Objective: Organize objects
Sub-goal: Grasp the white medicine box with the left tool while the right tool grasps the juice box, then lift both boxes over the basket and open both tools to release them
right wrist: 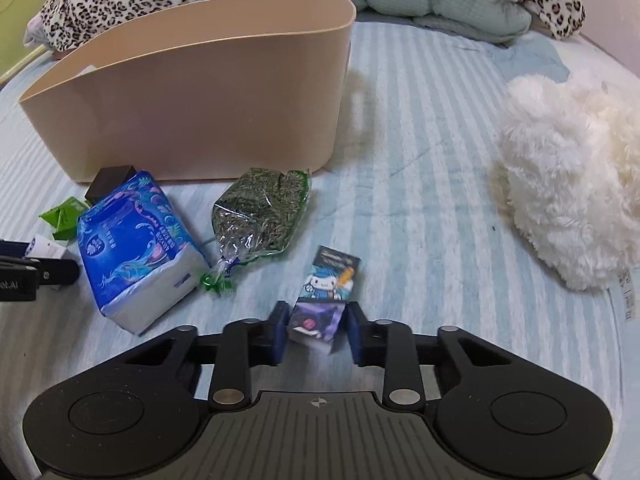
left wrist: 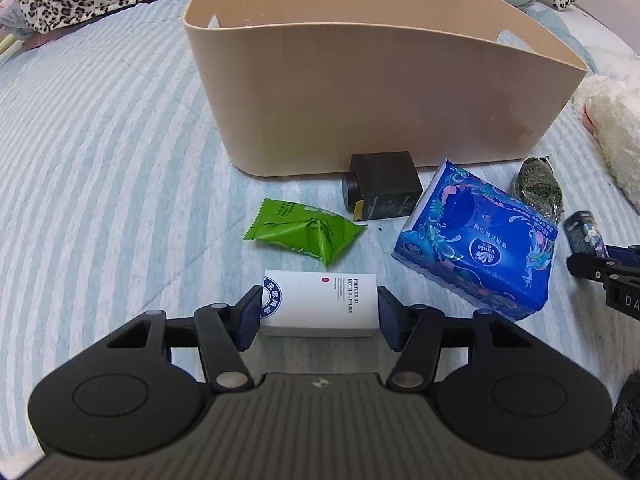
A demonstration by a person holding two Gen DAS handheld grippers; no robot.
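We see the left hand-held gripper (left wrist: 318, 312) held low and level over the bed (left wrist: 100, 160), its fingers pointing toward the bin (left wrist: 360, 92). Its jaws straddle the white box (left wrist: 320, 304), spread slightly wider than it; we cannot tell whether they touch. The box lies flat in front of the bin, long axis across the jaws. The right hand-held gripper (right wrist: 318, 330) is likewise low, fingers aimed past the bin's right end. Its jaws flank the card box (right wrist: 326, 300), not yet closed on it. That box lies front-right of the bin, long axis pointing away from the gripper.
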